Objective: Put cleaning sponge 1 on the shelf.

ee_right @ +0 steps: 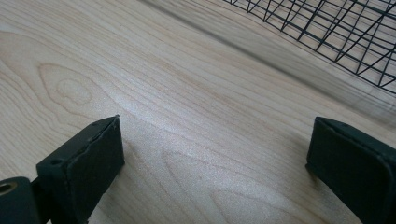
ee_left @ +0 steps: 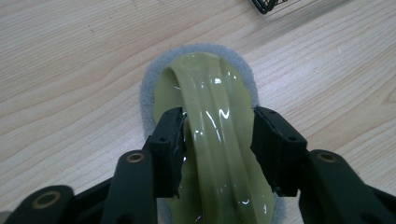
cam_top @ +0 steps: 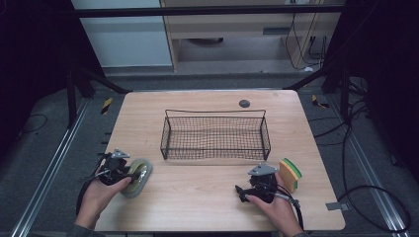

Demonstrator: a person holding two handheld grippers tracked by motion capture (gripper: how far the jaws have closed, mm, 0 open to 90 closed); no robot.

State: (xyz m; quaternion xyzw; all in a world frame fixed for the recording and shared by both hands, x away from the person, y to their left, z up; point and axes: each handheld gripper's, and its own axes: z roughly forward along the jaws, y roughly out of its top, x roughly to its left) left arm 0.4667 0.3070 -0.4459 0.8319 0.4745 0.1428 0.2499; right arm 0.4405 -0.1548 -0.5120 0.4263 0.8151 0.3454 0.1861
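Observation:
An oval scrubber (cam_top: 137, 177) with a grey pad and a glossy yellow-green handle (ee_left: 215, 116) lies at the table's front left. My left gripper (cam_top: 134, 174) straddles that handle, and in the left gripper view both pads (ee_left: 172, 140) press against its sides, so the left gripper (ee_left: 218, 135) is shut on it. At the front right, my right gripper (cam_top: 240, 191) rests low over bare wood. Its jaws stand wide apart in the right gripper view, and the right gripper (ee_right: 215, 158) is open with nothing between them.
A black wire basket (cam_top: 215, 112) stands in the middle of the wooden table (cam_top: 197, 197); its mesh (ee_right: 336, 32) lies just beyond the right jaws. A yellow, green and orange sponge (cam_top: 290, 174) stands on edge beside the right hand. A small dark disc (cam_top: 244, 103) sits near the far edge.

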